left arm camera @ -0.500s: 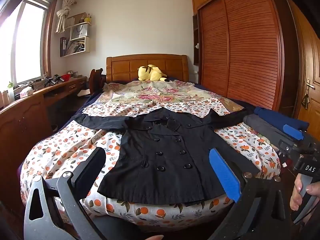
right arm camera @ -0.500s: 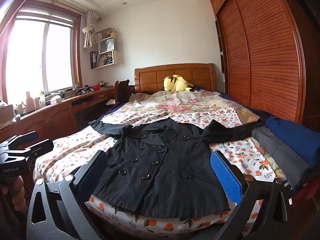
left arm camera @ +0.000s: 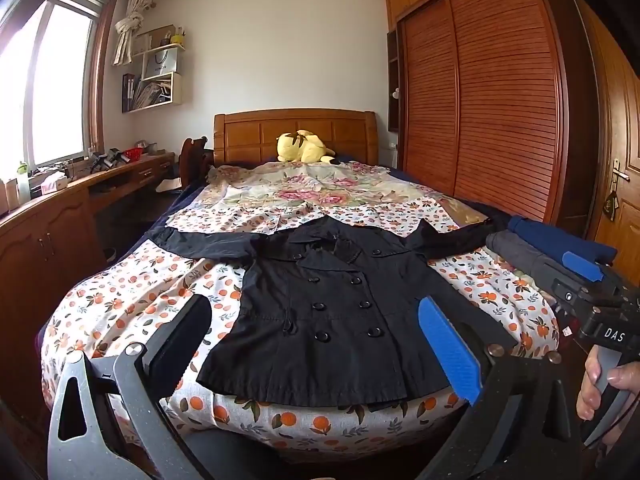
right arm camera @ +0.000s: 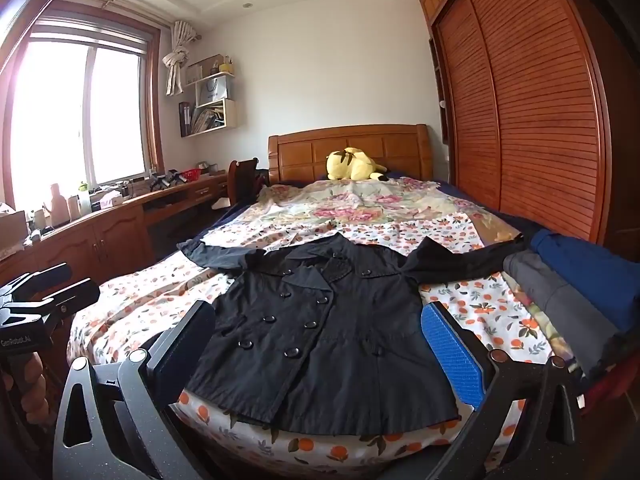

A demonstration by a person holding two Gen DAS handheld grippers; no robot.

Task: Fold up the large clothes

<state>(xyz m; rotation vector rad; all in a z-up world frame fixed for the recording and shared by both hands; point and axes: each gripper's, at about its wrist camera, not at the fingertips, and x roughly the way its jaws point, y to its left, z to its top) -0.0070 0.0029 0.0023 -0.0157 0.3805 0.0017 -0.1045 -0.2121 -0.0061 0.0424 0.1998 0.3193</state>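
Above bed foot, left claw (left arm camera: 316, 344) and right claw (right arm camera: 320, 340) wide, empty, tilted slightly toward black coat (left arm camera: 332, 316).

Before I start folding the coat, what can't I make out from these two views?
- Coat back: face-down against the bedspread in both views.
- Coat hem corners: behind the left tool fingers in the left view, and behind the right tool fingers in the right view.
- Right sleeve end: lost near the folded clothes, dark on dark.
- Floor in front of the bed: hidden by the tool frames.
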